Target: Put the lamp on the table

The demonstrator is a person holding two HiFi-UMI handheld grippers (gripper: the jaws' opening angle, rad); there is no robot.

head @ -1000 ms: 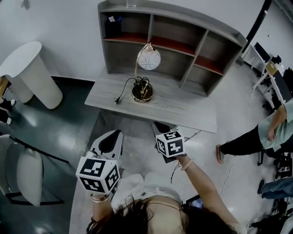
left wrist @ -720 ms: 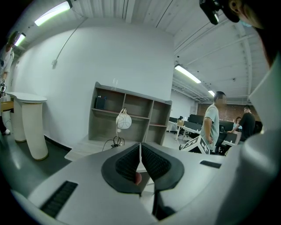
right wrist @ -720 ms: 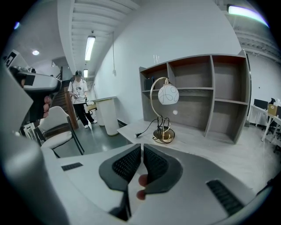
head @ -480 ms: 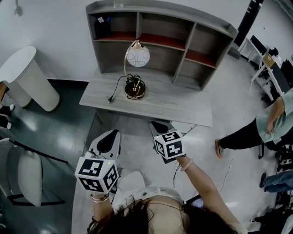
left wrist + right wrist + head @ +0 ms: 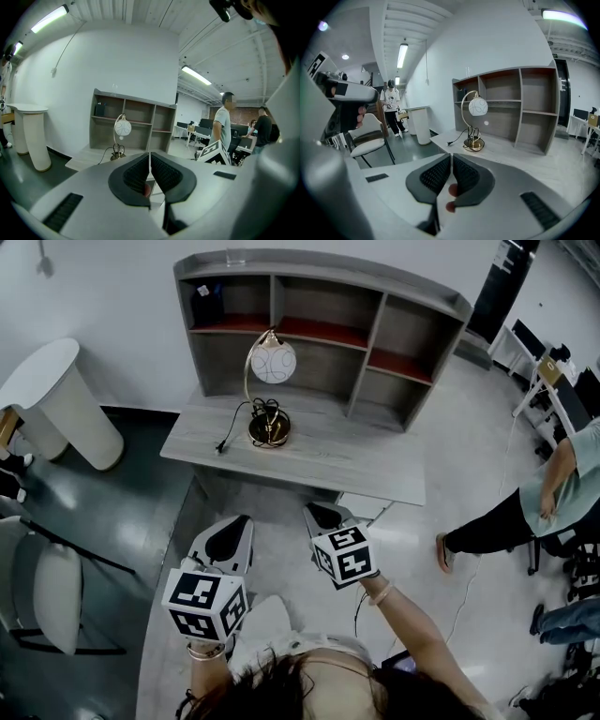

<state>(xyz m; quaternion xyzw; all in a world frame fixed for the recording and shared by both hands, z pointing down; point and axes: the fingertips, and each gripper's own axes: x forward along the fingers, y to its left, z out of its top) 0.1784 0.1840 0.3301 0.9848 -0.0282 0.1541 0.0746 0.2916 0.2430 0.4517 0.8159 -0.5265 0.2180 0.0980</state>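
Observation:
The lamp [image 5: 262, 399] has a white globe shade, a curved gold stem, a round gold base and a coiled black cord. It stands upright on the grey table [image 5: 356, 460], in front of the shelf unit. The left gripper view shows the lamp [image 5: 120, 136] far off, and the right gripper view shows the lamp [image 5: 474, 123] too. My left gripper [image 5: 228, 535] and right gripper [image 5: 323, 517] hang well short of the table's near edge. Both are shut with nothing between the jaws.
A grey open shelf unit [image 5: 319, 320] stands on the back of the table. A white round pedestal [image 5: 61, 395] is at the left, a white chair [image 5: 52, 601] lower left. A person [image 5: 525, 507] stands at the right, near desks.
The table and lamp have slid left and slightly down in the head view as the camera shifted. Both grippers stay shut and low.

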